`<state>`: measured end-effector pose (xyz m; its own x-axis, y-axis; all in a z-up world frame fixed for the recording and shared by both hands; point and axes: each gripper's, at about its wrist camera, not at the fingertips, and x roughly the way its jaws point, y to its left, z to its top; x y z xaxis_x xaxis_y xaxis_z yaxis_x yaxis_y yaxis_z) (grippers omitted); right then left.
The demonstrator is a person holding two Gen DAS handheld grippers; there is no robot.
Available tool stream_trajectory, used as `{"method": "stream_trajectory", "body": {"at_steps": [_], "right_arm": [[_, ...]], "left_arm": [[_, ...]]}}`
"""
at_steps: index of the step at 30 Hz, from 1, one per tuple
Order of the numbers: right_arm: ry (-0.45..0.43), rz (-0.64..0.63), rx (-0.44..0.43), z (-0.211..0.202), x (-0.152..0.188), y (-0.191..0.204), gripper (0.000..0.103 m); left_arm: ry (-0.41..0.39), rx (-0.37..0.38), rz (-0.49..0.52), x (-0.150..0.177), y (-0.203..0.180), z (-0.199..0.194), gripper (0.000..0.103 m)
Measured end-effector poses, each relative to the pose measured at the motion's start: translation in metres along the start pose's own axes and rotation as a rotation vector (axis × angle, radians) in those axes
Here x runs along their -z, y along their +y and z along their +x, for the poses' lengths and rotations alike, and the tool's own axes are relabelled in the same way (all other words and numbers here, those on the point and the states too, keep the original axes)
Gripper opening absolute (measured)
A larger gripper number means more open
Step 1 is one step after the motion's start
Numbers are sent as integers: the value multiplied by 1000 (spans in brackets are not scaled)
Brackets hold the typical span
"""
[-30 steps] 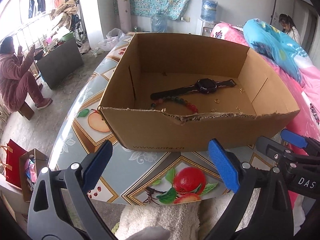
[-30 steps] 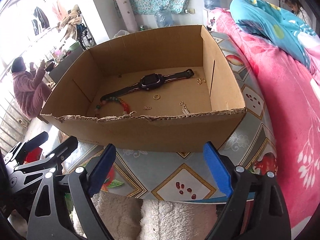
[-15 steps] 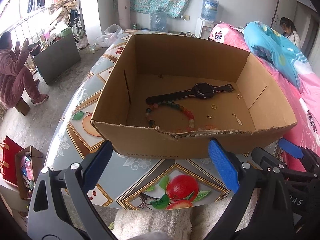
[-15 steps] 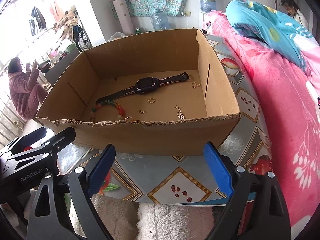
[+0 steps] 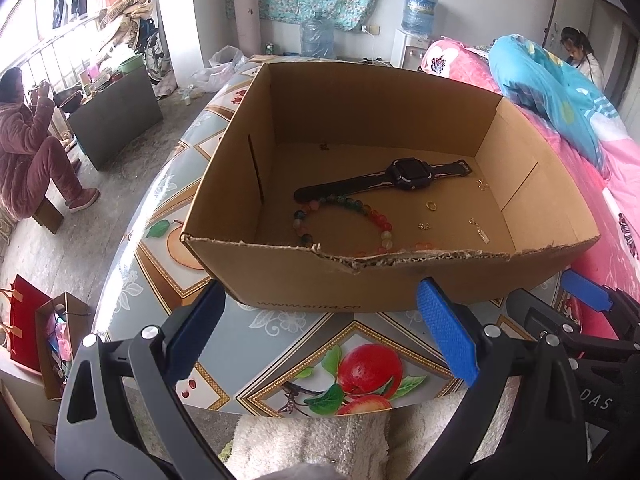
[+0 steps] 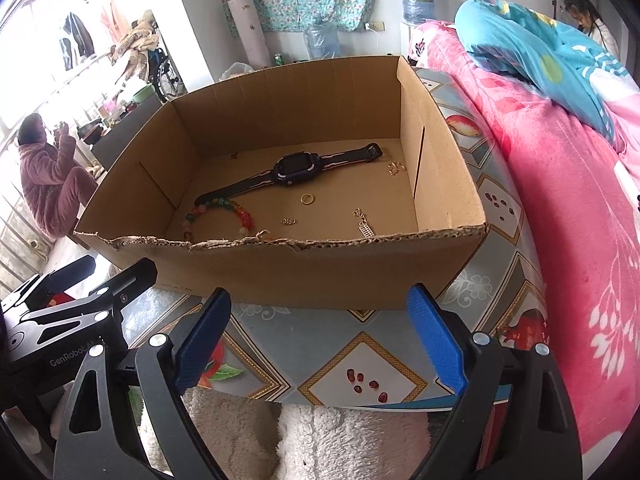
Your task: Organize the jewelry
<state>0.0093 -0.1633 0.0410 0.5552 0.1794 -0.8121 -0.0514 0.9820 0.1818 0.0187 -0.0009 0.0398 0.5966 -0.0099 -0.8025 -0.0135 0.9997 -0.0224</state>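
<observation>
An open cardboard box [image 5: 304, 280] [image 6: 320, 272] stands on the fruit-patterned table. On its floor lie a black smartwatch [image 5: 410, 174] [image 6: 296, 168], a coloured bead bracelet [image 5: 344, 208] [image 6: 224, 210], a gold ring [image 5: 431, 205] [image 6: 307, 199], and small gold pieces: a charm [image 6: 288, 221], a chain with a tag [image 6: 364, 222] and earrings [image 6: 396, 167]. My left gripper [image 5: 320, 336] hangs open in front of the box's near wall, holding nothing. My right gripper [image 6: 320, 334] is open too, level with it on the right.
A pink quilt with a blue cover [image 6: 560, 128] lies along the table's right side. One person sits far left [image 5: 28, 148], another at the far right [image 5: 580, 56]. A low dark table [image 5: 112, 112] and paper bags [image 5: 40, 328] stand on the floor left. White fleece [image 6: 340, 440] lies below the grippers.
Both grippers have risen and tipped, so more of the box floor and the whole bracelet show. Nothing in the box has moved; both grippers stay open.
</observation>
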Motion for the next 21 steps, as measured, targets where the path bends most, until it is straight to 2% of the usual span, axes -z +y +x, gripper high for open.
{"method": "stream_trajectory", "body": {"at_steps": [21], "right_arm": [[3, 16, -3, 0, -1, -2, 87]], "left_arm": [[2, -2, -1, 1, 0, -1, 93]]}}
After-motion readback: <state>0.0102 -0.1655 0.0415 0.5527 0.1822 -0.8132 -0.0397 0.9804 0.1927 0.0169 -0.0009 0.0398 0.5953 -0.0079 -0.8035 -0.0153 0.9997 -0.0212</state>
